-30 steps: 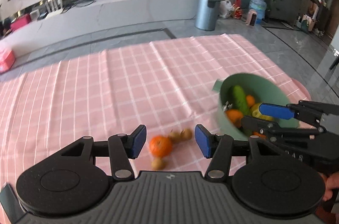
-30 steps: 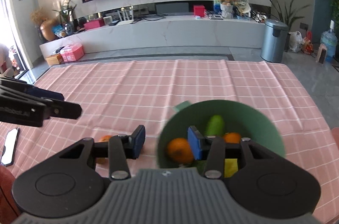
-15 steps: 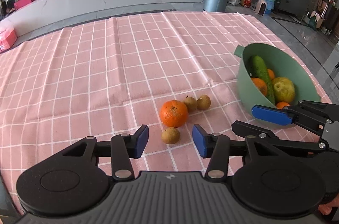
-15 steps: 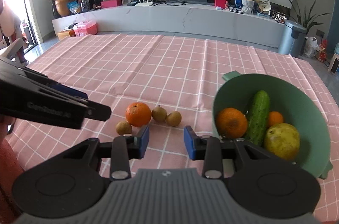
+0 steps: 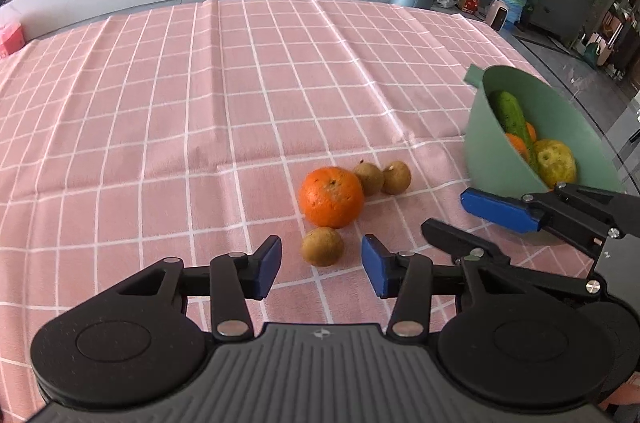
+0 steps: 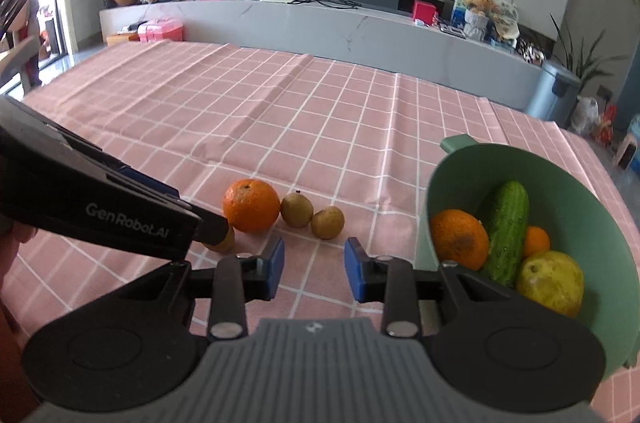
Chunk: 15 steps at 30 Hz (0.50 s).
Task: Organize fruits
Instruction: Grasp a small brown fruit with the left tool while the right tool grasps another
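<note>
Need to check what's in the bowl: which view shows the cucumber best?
The right wrist view: the cucumber shows nearly whole inside the green bowl. In the left wrist view the bowl wall hides its lower part.

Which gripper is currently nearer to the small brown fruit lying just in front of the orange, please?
Left. The left gripper has its open fingers on either side of the small brown fruit, close behind it. The right gripper sits off to the fruit's right, nearer the green bowl.

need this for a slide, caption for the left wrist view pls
Open left gripper lined up on a small brown fruit beside an orange; green bowl at right.
</note>
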{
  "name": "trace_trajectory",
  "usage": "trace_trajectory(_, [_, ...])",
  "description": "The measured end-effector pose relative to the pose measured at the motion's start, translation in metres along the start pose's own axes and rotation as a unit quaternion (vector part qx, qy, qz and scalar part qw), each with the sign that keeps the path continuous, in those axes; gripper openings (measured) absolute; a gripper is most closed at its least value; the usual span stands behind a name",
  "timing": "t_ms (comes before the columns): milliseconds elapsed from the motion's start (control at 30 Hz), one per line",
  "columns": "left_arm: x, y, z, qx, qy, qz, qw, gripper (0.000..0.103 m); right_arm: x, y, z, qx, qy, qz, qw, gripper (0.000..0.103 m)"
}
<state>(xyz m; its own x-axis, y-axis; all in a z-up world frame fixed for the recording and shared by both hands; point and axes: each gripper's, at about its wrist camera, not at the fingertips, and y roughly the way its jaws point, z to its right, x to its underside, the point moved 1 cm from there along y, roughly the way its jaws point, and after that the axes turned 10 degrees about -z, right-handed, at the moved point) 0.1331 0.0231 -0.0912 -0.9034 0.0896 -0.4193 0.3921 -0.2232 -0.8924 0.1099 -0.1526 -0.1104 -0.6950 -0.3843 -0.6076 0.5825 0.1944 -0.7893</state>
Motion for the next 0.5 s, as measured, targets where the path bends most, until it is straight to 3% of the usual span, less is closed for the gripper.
trace_trajectory(333, [-0.002,0.018,-0.007,0.024,-0.021,-0.010,0.9994,0.047,-0.003,0.021,-0.006,0.023,-0.034,-0.006,0.999,0.024])
trace_trajectory(400, [-0.002,0.021,-0.006,0.021,-0.021,-0.011,0.9995,0.035,-0.004,0.025,-0.008,0.032,-0.038,-0.008,0.999,0.024])
trace_trajectory(500, [-0.001,0.020,-0.006,0.028,-0.021,-0.010,0.9993,0.030,-0.005,0.030,-0.011,0.039,-0.043,-0.007,0.998,0.024])
